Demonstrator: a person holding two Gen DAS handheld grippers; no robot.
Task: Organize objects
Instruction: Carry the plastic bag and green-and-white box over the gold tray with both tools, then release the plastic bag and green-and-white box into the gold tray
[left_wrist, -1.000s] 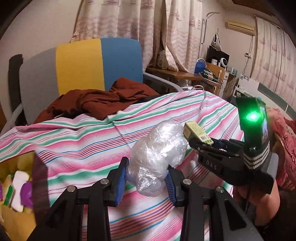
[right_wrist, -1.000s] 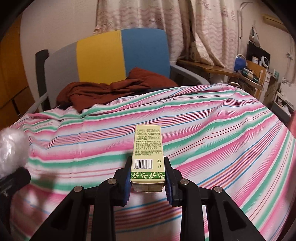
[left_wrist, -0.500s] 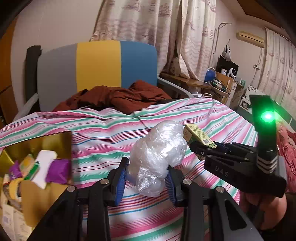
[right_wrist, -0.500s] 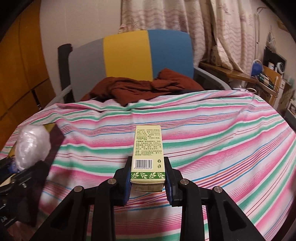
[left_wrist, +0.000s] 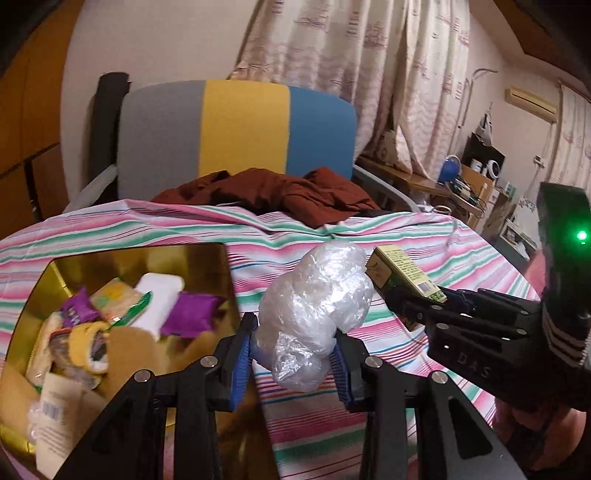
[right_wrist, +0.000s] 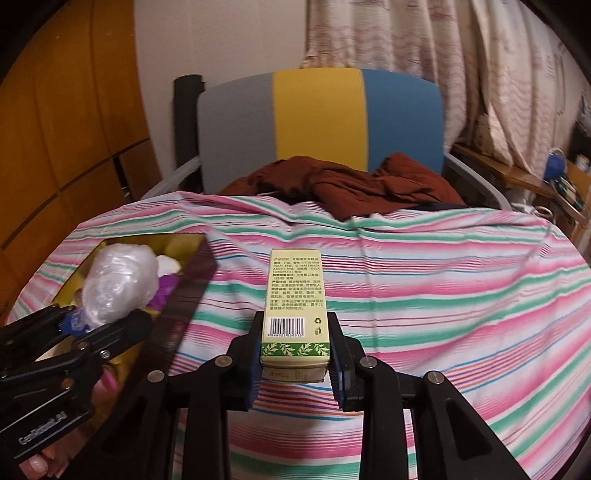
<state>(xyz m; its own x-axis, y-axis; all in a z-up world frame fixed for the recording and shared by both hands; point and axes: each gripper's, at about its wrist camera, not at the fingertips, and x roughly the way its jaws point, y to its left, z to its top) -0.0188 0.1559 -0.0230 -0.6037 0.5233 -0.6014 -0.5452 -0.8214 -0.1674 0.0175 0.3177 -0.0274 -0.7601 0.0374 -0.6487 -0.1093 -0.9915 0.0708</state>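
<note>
My left gripper (left_wrist: 293, 354) is shut on a crumpled clear plastic bag (left_wrist: 316, 302), held above the striped cloth just right of a gold box (left_wrist: 207, 254). The bag also shows in the right wrist view (right_wrist: 118, 284), over the box's (right_wrist: 192, 240) near corner. My right gripper (right_wrist: 295, 363) is shut on a pale green carton (right_wrist: 295, 291) with a barcode, held above the cloth; the carton shows in the left wrist view (left_wrist: 402, 273), right of the bag.
The gold box holds several small packets, purple sachets (left_wrist: 188, 314) and a white pack (left_wrist: 159, 295). A striped cloth (right_wrist: 443, 295) covers the table. A brown garment (right_wrist: 351, 184) lies at its far edge before a grey, yellow and blue chair (right_wrist: 317, 118).
Both grippers have swung left with their loads. The gold box has come fully into the left wrist view and now appears in the right wrist view too.
</note>
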